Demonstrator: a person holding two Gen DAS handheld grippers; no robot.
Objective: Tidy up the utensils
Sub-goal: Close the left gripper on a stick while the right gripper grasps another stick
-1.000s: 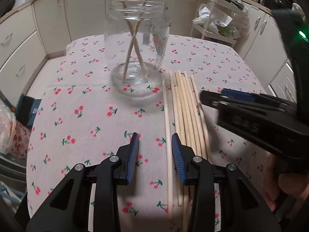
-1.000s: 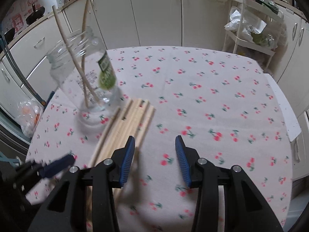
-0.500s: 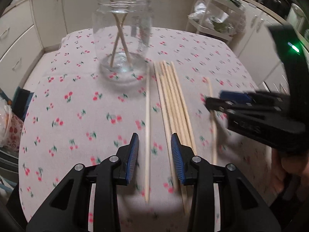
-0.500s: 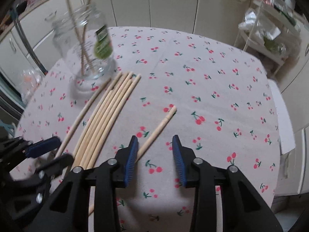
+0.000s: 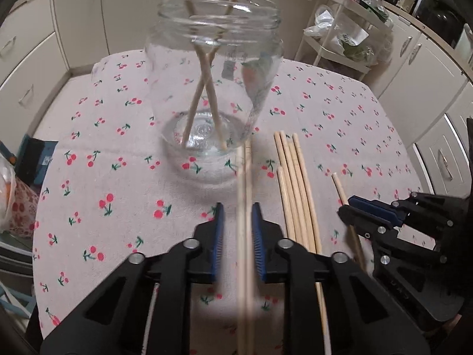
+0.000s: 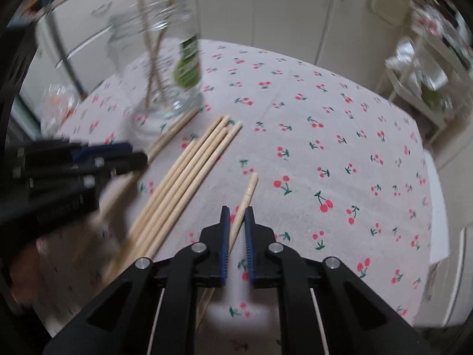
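Left wrist view: half a second ago the left tool stood wider with a lone chopstick lying loose between its pads; now the jaws are closing on that stick, which runs straight toward the glass jar. A gap still shows on both sides of the stick, so the pads do not seem to press it yet. The jar already holds two chopsticks, crossed. Just right of the jar's base lies the bundle of chopsticks, and further right the right tool is clenched on a separate stick.

Right wrist view: the right tool, wider a moment ago, has clamped down on the single chopstick, well right of the jar; the left tool is blurred beside the jar.

Both hands therefore look ready to lift a stick each toward the jar.

The tabletop wears a cherry-print cloth; cream kitchen cabinets stand behind the jar, a white wire rack to its right.
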